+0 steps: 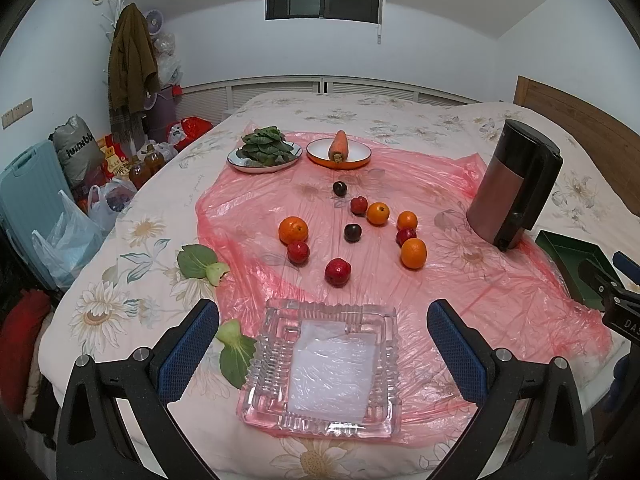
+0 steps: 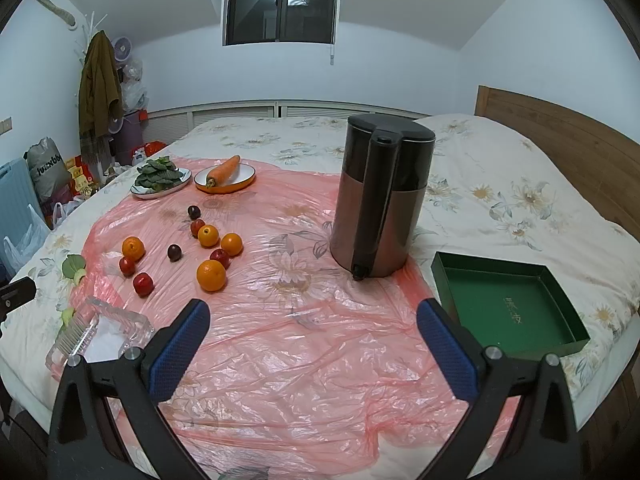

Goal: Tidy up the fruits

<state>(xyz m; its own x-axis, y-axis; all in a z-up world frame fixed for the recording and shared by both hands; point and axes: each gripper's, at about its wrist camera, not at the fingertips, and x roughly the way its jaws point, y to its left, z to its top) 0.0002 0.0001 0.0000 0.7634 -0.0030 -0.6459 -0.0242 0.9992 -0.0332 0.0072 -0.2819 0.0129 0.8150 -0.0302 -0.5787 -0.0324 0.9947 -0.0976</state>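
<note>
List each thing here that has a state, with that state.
Left tongs: open, empty.
Right tongs: open, empty.
Glass dish: upright, no fruit inside.
Green box: open, empty.
Kettle: upright, lid shut.
Carrot: lying on its plate.
Oranges: loose on the plastic sheet.

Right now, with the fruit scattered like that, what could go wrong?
The round oranges and red fruits lie loose on slick, wrinkled pink plastic sheeting over a soft bed, so a nudge might roll them. The tall brown kettle stands close by on the same sheeting and might tip if bumped.

Pink plastic sheet (image 2: 304, 344); floral bedspread (image 2: 500, 200); green box (image 2: 516, 308); blue-padded tongs (image 2: 312, 344).
</note>
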